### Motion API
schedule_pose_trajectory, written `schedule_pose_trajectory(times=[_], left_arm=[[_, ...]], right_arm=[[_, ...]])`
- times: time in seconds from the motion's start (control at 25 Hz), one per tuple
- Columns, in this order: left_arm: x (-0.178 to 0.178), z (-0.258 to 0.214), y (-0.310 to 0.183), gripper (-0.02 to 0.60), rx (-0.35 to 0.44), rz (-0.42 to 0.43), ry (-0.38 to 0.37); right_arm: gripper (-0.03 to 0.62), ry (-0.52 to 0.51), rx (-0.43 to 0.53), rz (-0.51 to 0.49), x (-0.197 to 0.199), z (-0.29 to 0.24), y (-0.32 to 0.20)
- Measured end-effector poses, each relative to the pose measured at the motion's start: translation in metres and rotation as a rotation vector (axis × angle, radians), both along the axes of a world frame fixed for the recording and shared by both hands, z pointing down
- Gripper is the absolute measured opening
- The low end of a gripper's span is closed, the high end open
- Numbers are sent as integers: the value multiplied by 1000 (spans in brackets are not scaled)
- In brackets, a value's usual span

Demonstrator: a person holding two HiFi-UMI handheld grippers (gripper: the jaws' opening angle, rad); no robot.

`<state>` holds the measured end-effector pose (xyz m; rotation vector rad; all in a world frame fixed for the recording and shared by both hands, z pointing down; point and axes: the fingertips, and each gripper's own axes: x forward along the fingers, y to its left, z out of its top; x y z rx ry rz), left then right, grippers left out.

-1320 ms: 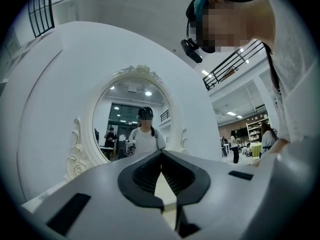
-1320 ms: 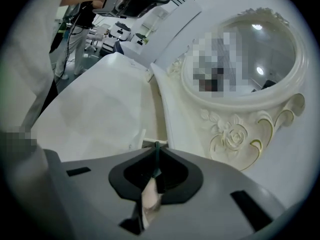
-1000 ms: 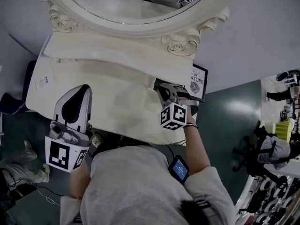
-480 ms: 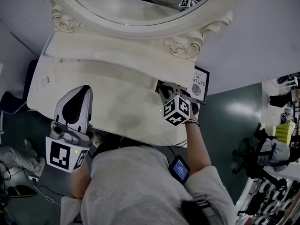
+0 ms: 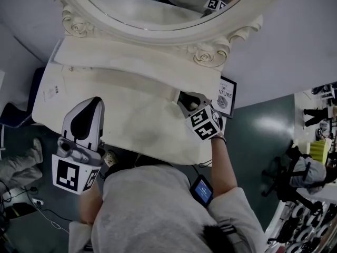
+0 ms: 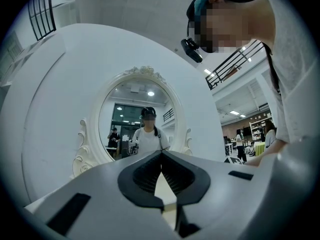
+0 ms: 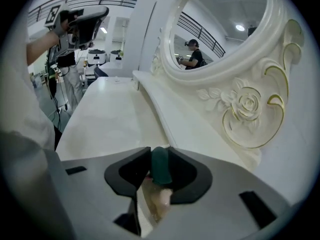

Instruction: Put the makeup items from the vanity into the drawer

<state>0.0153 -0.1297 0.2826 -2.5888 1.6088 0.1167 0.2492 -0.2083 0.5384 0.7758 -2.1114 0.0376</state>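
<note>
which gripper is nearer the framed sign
Right. The right gripper, jaws just opened round a green-capped item, is beside the framed sign; the left gripper hangs over the vanity's opposite end.

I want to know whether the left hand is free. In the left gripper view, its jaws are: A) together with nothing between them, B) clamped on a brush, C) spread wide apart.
A: on the left gripper the jaw tips meet, with nothing between them.

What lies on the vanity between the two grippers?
Head view: bare vanity top between left gripper and right gripper. The right one's jaws have just been opening, a dark green item between them.
</note>
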Motion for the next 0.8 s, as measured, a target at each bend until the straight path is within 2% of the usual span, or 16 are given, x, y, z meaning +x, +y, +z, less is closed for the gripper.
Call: schedule_pose_trajectory(times=[0.2, 0.4, 0.44, 0.52, 0.56, 0.8], left_arm=[[-8, 0, 4, 15, 2, 5, 4], [-17, -3, 9, 15, 5, 22, 2], [-19, -4, 10, 15, 6, 25, 1], [-24, -6, 12, 15, 9, 32, 0], [-26, -7, 13, 15, 11, 36, 0], [-38, -10, 19, 15, 19, 70, 2]], right_arm=[[126, -108, -33, 82, -5, -4, 4], [126, -192, 16, 180, -1, -16, 6], [121, -221, 26, 203, -2, -21, 7], [57, -292, 44, 246, -6, -33, 10], [46, -330, 54, 264, -8, -39, 11], [26, -478, 133, 360, -20, -71, 20]])
